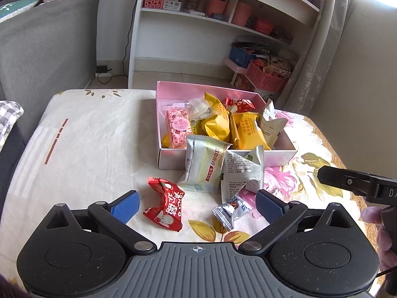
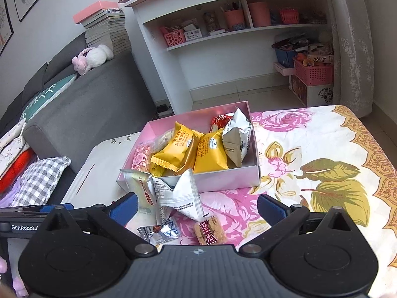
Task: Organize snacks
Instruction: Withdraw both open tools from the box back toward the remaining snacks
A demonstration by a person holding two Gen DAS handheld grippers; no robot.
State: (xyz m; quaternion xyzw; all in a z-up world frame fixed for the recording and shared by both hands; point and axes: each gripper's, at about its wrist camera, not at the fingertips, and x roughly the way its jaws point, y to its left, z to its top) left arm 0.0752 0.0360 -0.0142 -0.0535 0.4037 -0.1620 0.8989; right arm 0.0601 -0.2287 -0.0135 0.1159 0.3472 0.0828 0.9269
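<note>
Snack packets (image 1: 163, 203) loose on tablecloth beyond both claws (each spread, empty).

A: The box (image 1: 273, 160) is pink. Inside it, yellow packets (image 1: 215, 121) and a pink speckled bar (image 1: 178, 126).

B: And outside it?

A: A red wrapper (image 1: 165, 203) with white print, two silver-grey packets (image 1: 203, 166), and a small silver-and-blue sweet (image 1: 229, 211). The bench cloth (image 2: 310, 149) is white with pink roses, olive leaves and an orange border.

B: The tongs?

A: Black, with blue pads (image 1: 126, 206).
</note>
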